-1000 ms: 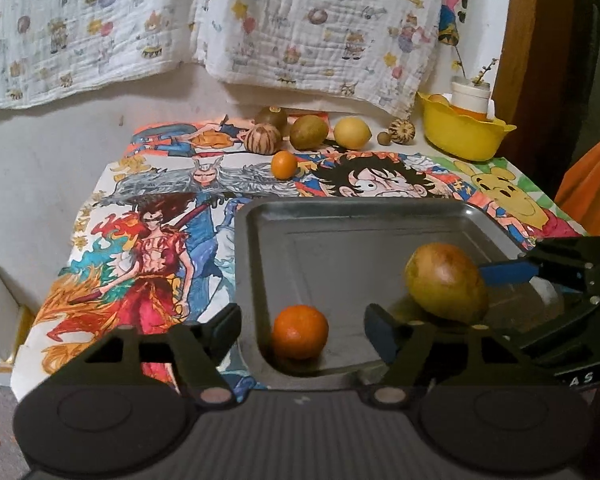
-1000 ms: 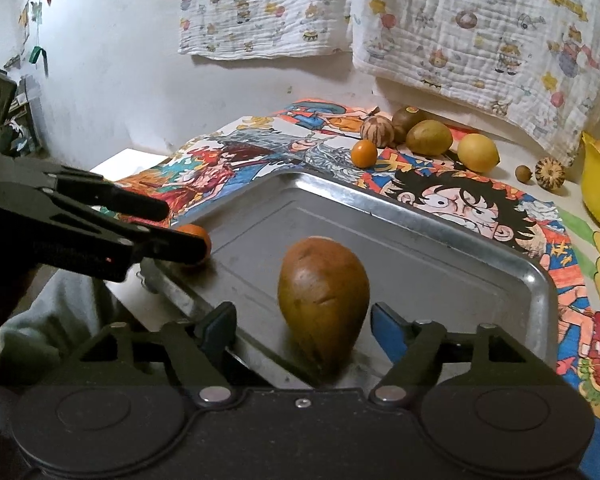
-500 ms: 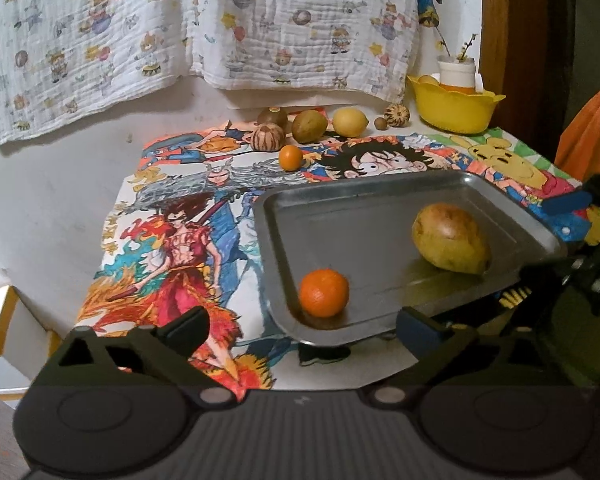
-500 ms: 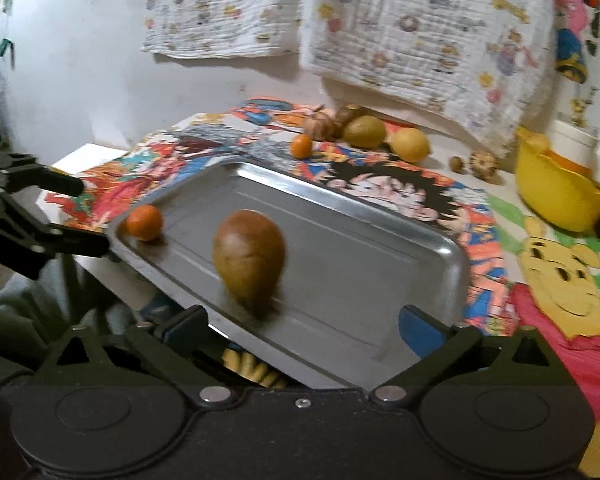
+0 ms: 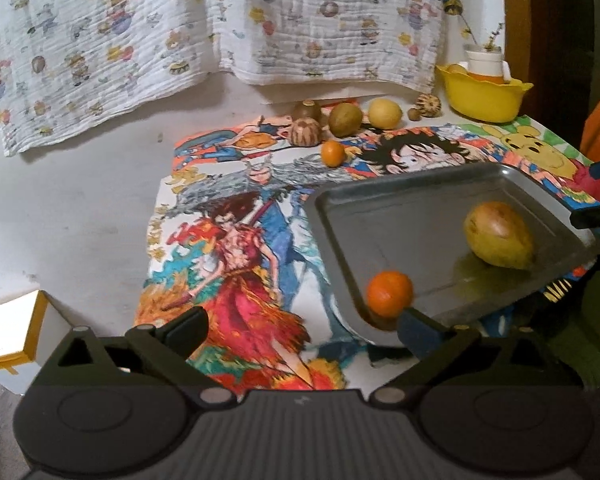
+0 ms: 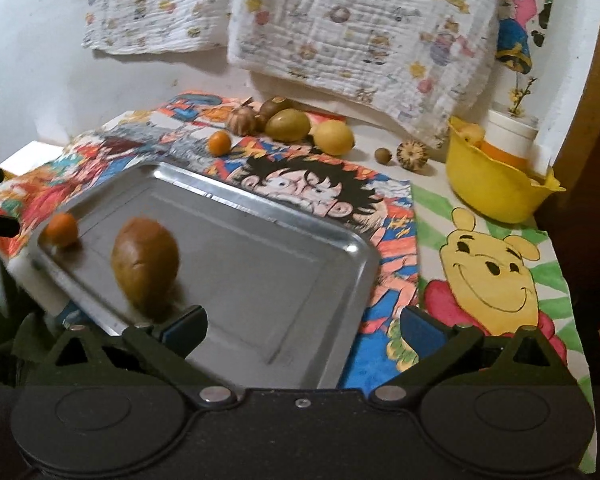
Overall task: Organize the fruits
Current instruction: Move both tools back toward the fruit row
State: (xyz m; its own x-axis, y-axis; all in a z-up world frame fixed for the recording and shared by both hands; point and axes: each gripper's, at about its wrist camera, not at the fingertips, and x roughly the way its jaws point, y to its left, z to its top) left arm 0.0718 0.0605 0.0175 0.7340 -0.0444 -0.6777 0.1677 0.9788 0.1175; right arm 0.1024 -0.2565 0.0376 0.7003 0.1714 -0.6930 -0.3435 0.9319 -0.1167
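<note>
Cartoon-print cloth [image 5: 236, 264] covers the table. A smooth orange [image 5: 389, 293] and an egg-shaped mango [image 5: 498, 240] sit in my shiny metal tray [image 5: 380, 240]. My left gripper [image 5: 300, 330] and right gripper [image 6: 302, 326] just spread wide, nothing between them. Only the right view shows the Pooh drawing [image 6: 488, 268] fully.

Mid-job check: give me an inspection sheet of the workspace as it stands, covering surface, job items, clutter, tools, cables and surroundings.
Surface: white table under a cartoon-print cloth.
Job's things: metal tray holding an orange and a mango; small orange, green fruit, lemon and a brown fruit lie near the wall.
Clutter: two ribbed nut-like balls, a small brown ball, yellow bowl with a white cup.
Grippers: left tool open, empty; right tool open, empty; both have just been opening.
Cables: nothing seen.
Surroundings: printed cloths hang on the white wall.
</note>
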